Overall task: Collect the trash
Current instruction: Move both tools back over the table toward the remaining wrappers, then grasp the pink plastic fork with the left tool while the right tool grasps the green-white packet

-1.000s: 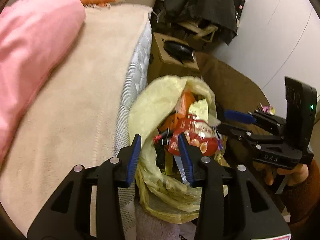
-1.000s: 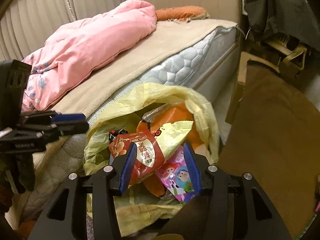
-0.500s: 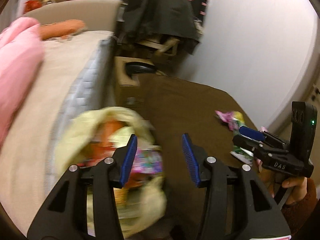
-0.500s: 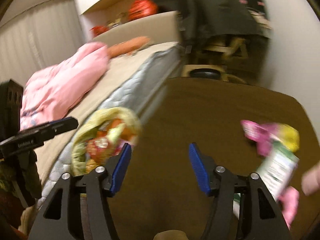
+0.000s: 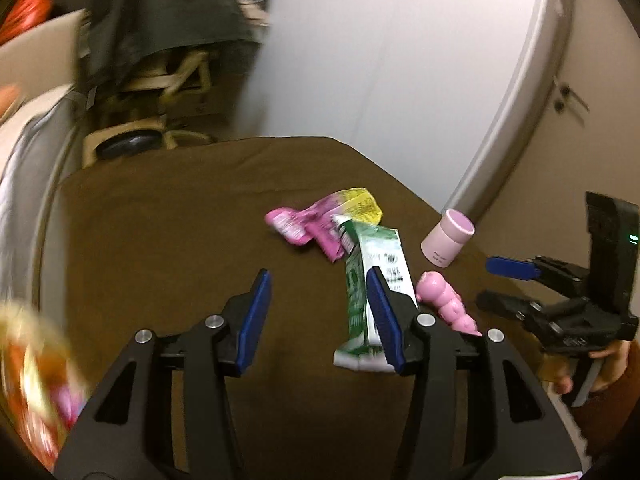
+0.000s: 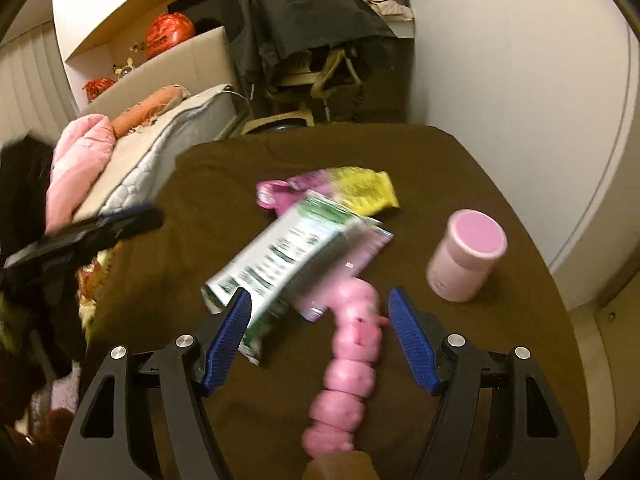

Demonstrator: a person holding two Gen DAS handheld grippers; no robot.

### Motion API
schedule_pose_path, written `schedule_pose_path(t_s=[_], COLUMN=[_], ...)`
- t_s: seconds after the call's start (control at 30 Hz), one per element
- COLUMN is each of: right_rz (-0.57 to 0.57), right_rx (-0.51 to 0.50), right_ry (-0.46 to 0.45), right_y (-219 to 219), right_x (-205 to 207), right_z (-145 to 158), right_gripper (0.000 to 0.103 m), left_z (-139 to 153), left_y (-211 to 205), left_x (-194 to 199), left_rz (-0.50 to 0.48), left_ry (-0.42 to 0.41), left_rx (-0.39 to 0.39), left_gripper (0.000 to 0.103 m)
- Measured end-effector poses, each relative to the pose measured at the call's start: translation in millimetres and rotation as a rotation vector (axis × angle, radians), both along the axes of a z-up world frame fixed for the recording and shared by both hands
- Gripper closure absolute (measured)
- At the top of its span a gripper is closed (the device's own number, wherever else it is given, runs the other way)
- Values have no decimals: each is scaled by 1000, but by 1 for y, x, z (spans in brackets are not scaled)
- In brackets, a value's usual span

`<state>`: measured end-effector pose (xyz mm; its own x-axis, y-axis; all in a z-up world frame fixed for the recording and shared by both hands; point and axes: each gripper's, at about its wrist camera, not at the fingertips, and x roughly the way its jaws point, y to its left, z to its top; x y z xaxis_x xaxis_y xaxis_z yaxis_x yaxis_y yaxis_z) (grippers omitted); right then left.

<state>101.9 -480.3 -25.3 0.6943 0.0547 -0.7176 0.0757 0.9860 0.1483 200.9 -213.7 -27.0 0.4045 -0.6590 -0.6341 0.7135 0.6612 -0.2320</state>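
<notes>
Left gripper [image 5: 318,300]: jaws wide apart, nothing between them — hovering over the brown counter [image 5: 180,240]; its right finger overlaps the near end of the green-and-white carton in this view, though I cannot tell if it touches.
Right gripper [image 6: 320,324]: jaws spread wide, holding nothing; the pink segmented toy lies lengthwise in the gap, touching neither pad.
Green-and-white carton [image 5: 372,280]: flattened, lying on the counter just left of the toy; in the right wrist view its near corner sits by the left fingertip [image 6: 234,324], and the carton is blurred there.
Pink and yellow wrapper [image 5: 324,220]: crumpled, behind the carton, its near edge tucked under or against the carton's far end.
Pink segmented toy [image 6: 352,364]: on the counter beside the carton, running toward the camera.
Pale pink cup [image 6: 466,256]: tilted, to the right of the trash, apart from it.
Trash bag [image 5: 36,376]: yellowish, stuffed with coloured packets — at the far left edge, beyond the counter, heavily blurred.
Bed [image 6: 160,148]: left of the counter, with a pink blanket [image 6: 80,160] on it.
</notes>
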Motion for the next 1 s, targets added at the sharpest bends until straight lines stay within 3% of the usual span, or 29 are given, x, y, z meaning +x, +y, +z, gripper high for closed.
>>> schedule_pose_path(t_s=[0.13,0.37,0.4,0.43,0.47,0.5,0.67,0.83,1.0], right_rz=[-27,-80,-80,-77,-66,-58,-32,-30,-57], right_rx=[29,-10,-20,-28,-30,-29,8,99,125], right_ry=[0,-32,-35,-37,-40,-45,-9,44,109], right_y=[-15,-30,-30,-29,-28,-26,-19,-6,13], right_x=[-6,2,7,12,17,22,46,66,93], right_z=[-9,0,1,3,5,6,-4,-21,-36], right_gripper=[36,36,36,36,36,36,36,36,36], left_z=[-11,-47,-52,-56,-58,-60,-58,-50,-48], left_y=[-44,-76,-78,-78,-78,-76,-50,1,54], left_x=[39,105,109,110,111,109,88,56,28], left_rz=[-67,59,67,67,61,67,101,224,367], left_ry=[-3,142,168,198,222,233,245,221,231], left_rx=[70,120,126,116,100,97,95,97,51], left_gripper=[56,57,59,70,80,82,84,84,84])
